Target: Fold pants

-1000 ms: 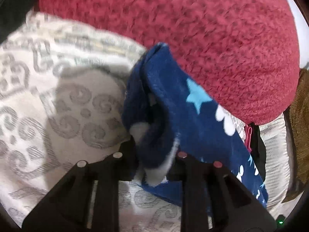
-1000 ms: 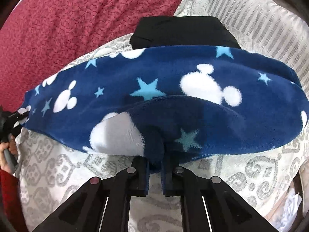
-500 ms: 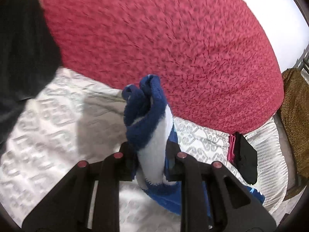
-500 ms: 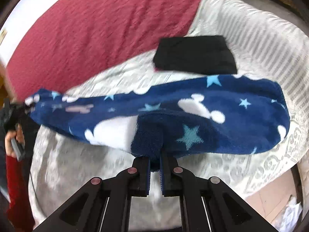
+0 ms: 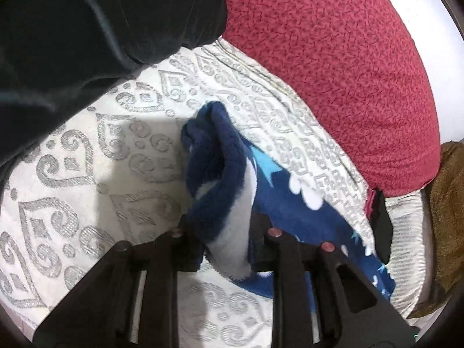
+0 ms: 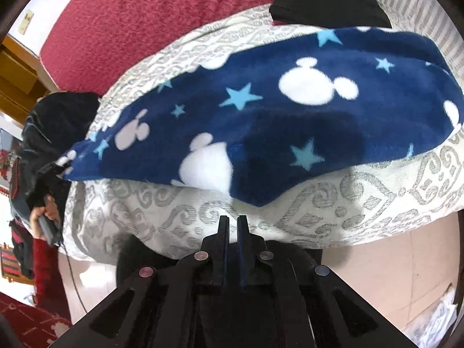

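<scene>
Navy fleece pants (image 5: 223,191), printed with white mouse heads and pale blue stars: in the left wrist view one bunched end stands up between the fingers of the left gripper (image 5: 224,235), which are closed narrowly on it after easing slightly apart; the fabric fills the gap, pads pressing both sides. The rest of the garment trails right and down across a cream bedspread (image 5: 87,174) woven with grey scroll motifs. Dark clothing (image 5: 87,29) fills the upper left. A crimson textured blanket (image 5: 333,72) occupies the upper right; a folded black item (image 5: 381,226) with a pink edge lies beyond the pants, brown fabric (image 5: 448,203) at the right border.

Right wrist view: right gripper (image 6: 233,223) with its jaws together, only a thin slit between them, holding nothing, just short of the pants' (image 6: 290,110) near edge. The garment lies lengthwise on the bedspread (image 6: 319,203), its far left end lifted. A folded black garment (image 6: 327,8) sits beyond it, the crimson blanket (image 6: 159,23) upper left. A person's hand (image 6: 43,214) grips a handle at far left. Pale floor (image 6: 406,275) shows lower right.
</scene>
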Tool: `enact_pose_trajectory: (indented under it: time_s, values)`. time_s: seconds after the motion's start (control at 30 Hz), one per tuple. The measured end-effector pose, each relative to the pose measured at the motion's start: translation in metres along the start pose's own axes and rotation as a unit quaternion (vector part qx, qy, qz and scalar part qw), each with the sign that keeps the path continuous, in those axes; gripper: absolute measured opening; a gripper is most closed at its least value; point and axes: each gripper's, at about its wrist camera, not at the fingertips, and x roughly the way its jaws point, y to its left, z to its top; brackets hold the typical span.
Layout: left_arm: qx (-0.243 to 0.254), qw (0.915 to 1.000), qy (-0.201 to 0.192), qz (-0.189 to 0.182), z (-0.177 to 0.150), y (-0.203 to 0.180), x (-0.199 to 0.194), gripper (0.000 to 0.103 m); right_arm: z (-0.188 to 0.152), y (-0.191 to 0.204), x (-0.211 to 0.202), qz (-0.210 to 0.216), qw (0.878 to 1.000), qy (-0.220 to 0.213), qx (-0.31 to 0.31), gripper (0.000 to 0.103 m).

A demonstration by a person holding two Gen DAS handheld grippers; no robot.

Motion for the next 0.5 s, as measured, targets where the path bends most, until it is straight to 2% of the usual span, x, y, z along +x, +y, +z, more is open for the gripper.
enact_pose_trajectory:
  time_s: [0.2,0.27,0.33,0.43,0.47,0.5]
  values:
    - [-0.007,0.9997,0.003,0.023,0.0,-0.003,0.023,0.028,0.028,0.018,-0.015,0.031,0.998,-0.048,-0.005,0.007]
    - [-0.017,0.9996,0.004,0.021,-0.005,0.003,0.023,0.028,0.046,0.038,-0.015,0.035,0.997,-0.061,-0.038,0.01]
    - [-0.025,0.9996,0.001,0.014,-0.013,0.013,0.022,0.029,0.071,0.07,-0.003,0.046,0.993,-0.049,-0.097,0.018]
    - [-0.035,0.9993,-0.002,0.015,-0.024,0.025,0.024,0.038,0.107,0.141,0.032,0.051,0.976,-0.016,-0.21,0.029]
    - [-0.038,0.9992,-0.008,0.009,-0.027,0.028,0.024,0.04,0.117,0.168,0.048,0.06,0.967,-0.003,-0.248,0.031]
    - [-0.038,0.9992,-0.016,0.002,-0.028,0.029,0.023,0.041,0.129,0.2,0.069,0.082,0.953,0.017,-0.292,0.037]
